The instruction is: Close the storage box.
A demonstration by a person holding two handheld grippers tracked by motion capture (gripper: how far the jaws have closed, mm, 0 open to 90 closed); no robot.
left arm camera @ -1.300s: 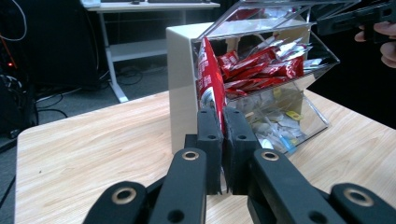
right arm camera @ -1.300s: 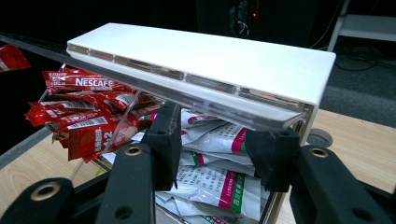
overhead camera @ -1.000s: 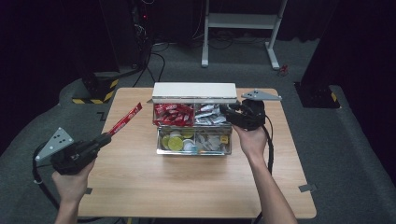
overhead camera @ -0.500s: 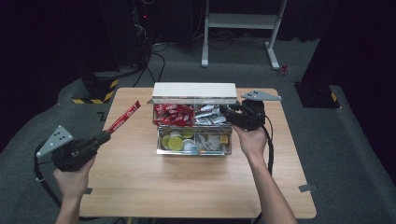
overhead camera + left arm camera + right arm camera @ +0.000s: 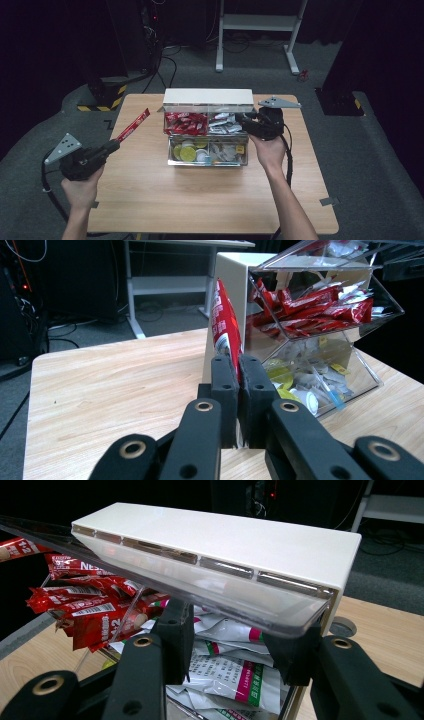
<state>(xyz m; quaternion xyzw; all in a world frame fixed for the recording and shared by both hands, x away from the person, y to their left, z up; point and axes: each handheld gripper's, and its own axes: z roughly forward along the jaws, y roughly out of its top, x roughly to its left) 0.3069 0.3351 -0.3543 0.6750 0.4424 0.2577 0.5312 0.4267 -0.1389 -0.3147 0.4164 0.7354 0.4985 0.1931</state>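
Note:
A clear box (image 5: 207,150) with a white back stands mid-table. It holds red sachets (image 5: 182,123) and white packets (image 5: 222,124) in the upper bins, and small cups (image 5: 189,151) in the lower ones. My left gripper (image 5: 114,145) hovers at the table's left edge, shut on a long red sachet (image 5: 134,124) that sticks up toward the box. The left gripper view shows that sachet (image 5: 226,325) pinched between the pads (image 5: 225,375). My right gripper (image 5: 245,121) is at the box's upper right. Its jaws stand apart under the raised clear lid (image 5: 200,590), which rests on the fingertips (image 5: 172,625).
The wooden table (image 5: 200,200) has bare room in front of the box and to both sides. A white desk frame (image 5: 260,30) and cables lie on the dark floor beyond. Yellow-black striped bases (image 5: 102,97) sit off the far left corner.
The left gripper with the red sachet has drifted only slightly. The right gripper and the raised lid have stayed put.

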